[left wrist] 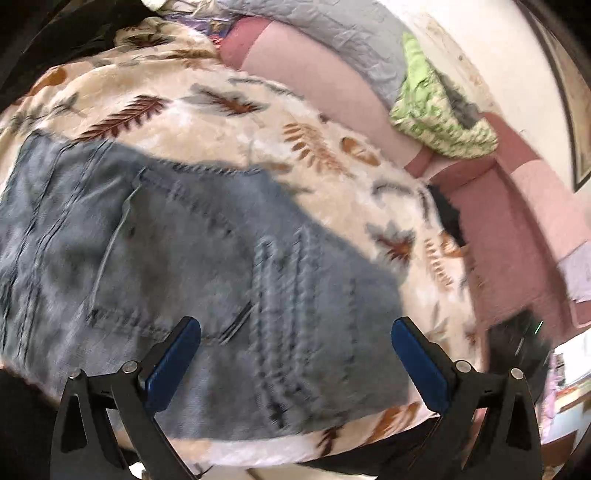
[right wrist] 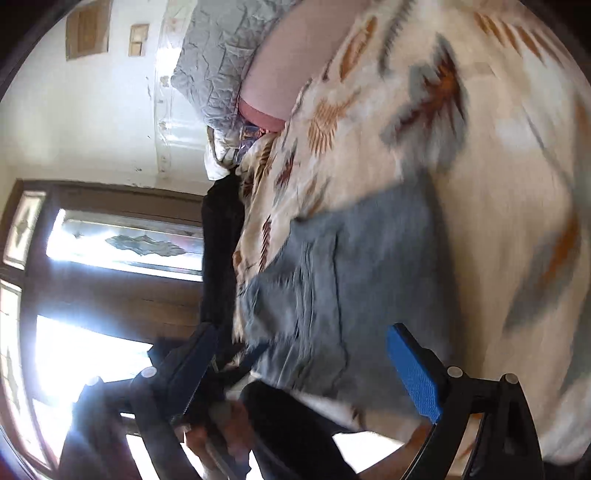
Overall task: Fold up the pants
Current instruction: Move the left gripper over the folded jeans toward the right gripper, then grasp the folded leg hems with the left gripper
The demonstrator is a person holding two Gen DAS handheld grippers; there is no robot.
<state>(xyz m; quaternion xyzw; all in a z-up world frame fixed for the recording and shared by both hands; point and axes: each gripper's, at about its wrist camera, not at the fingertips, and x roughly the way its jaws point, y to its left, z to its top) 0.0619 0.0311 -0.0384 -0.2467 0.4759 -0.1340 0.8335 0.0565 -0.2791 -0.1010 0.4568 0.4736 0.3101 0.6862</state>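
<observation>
Blue-grey denim pants lie folded in a compact stack on a cream blanket with a leaf print. My left gripper hovers just above the near edge of the stack, wide open and empty, its blue pads on either side of a thick stitched seam. In the right wrist view, which is rolled sideways and blurred, the pants lie on the same blanket. My right gripper is open and empty above their near edge.
Pink bedding, a grey quilted pillow and a green patterned cloth lie beyond the blanket. A dark wooden door with bright glass panes stands beside the bed. The other hand on its gripper handle shows low.
</observation>
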